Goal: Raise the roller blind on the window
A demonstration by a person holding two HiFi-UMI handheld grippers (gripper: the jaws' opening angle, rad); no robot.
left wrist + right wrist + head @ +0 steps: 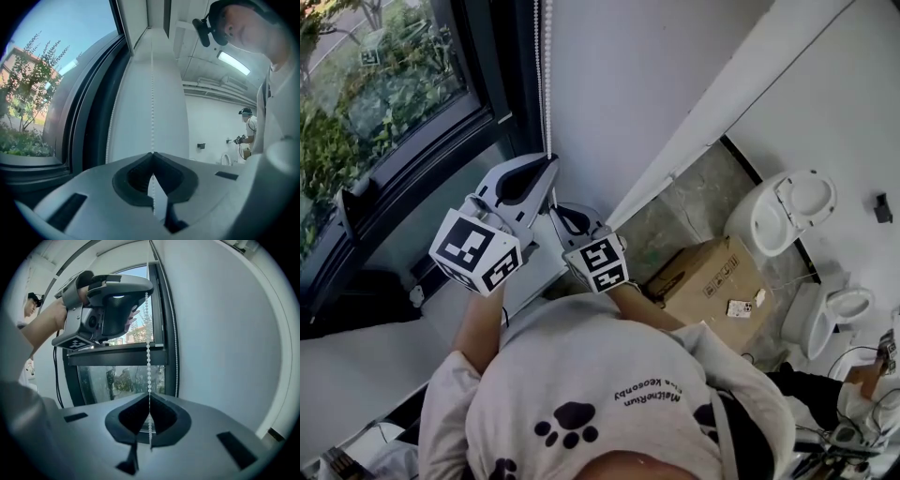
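Head view: the window [375, 103] is seen at 10 o'clock. The white bead chain [546, 75] of the roller blind is seen hanging at 12 o'clock, just beside the dark window frame [502, 66]. The glass that is shown is bare, and trees [337, 141] are seen through it. The blind itself cannot be picked out in any view, so how high it is raised cannot be told. The task is judged to be in its pulling part: the chain is held by both grippers, and more pulls may be needed before the blind is fully up.

The left gripper [152, 153] is pressed together, and the chain is pinched at its tips. In the left gripper view the chain is seen running straight up toward 12 o'clock from there. The right gripper [149, 394] is pressed together too, and the same chain is pinched in it. In the right gripper view the left gripper is seen at 11 o'clock, higher up the chain, with a hand [56, 315] wrapped round its handle. So the chain is gripped in two spots, one above the other. A downward pull is judged to be the next move, and care is needed so that the beads are not let slip.
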